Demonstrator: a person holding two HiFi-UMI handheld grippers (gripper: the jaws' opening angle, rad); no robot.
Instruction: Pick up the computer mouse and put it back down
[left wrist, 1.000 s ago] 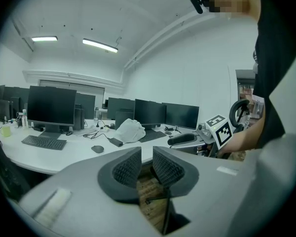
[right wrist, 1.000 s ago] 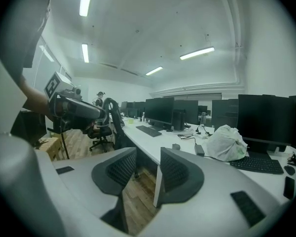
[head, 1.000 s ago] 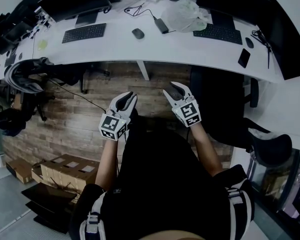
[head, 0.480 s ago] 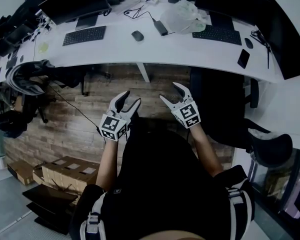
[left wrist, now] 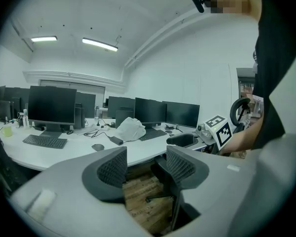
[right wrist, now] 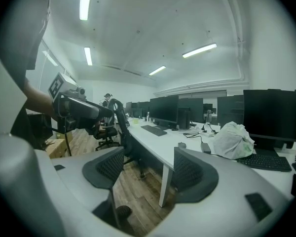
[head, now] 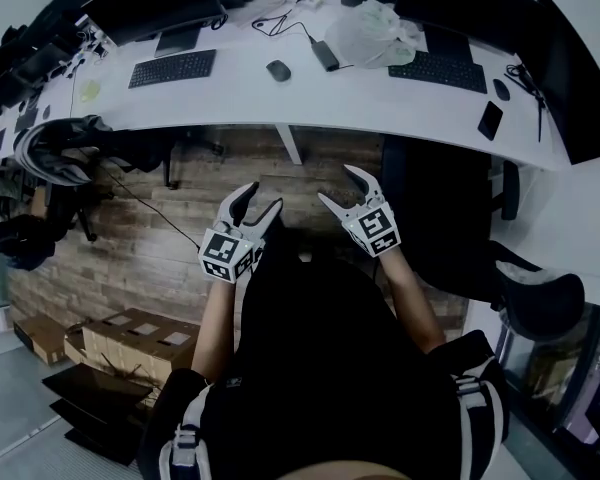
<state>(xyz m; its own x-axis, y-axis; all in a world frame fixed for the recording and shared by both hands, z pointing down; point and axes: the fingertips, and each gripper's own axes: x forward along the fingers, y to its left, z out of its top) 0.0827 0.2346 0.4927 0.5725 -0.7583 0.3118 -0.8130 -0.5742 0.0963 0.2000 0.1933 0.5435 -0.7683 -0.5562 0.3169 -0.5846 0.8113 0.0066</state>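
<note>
- The left gripper (head: pixel 263 196) is opening its jaws, with nothing between them.
- The right gripper (head: pixel 337 184) is opening its jaws too, and it is empty.
- Both hang over the wooden floor (head: pixel 170 233).
- The computer mouse (head: pixel 277 70) sits far off on the long white desk (head: pixel 380 98), between a keyboard (head: pixel 173 67) and a white bag (head: pixel 375 30).

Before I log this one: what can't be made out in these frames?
- Computer mouse: too small in every view to show buttons or cable.
- White bag: contents hidden by the bag itself, all views.
- Floor at the person's feet: head view, blocked by their torso.
</note>
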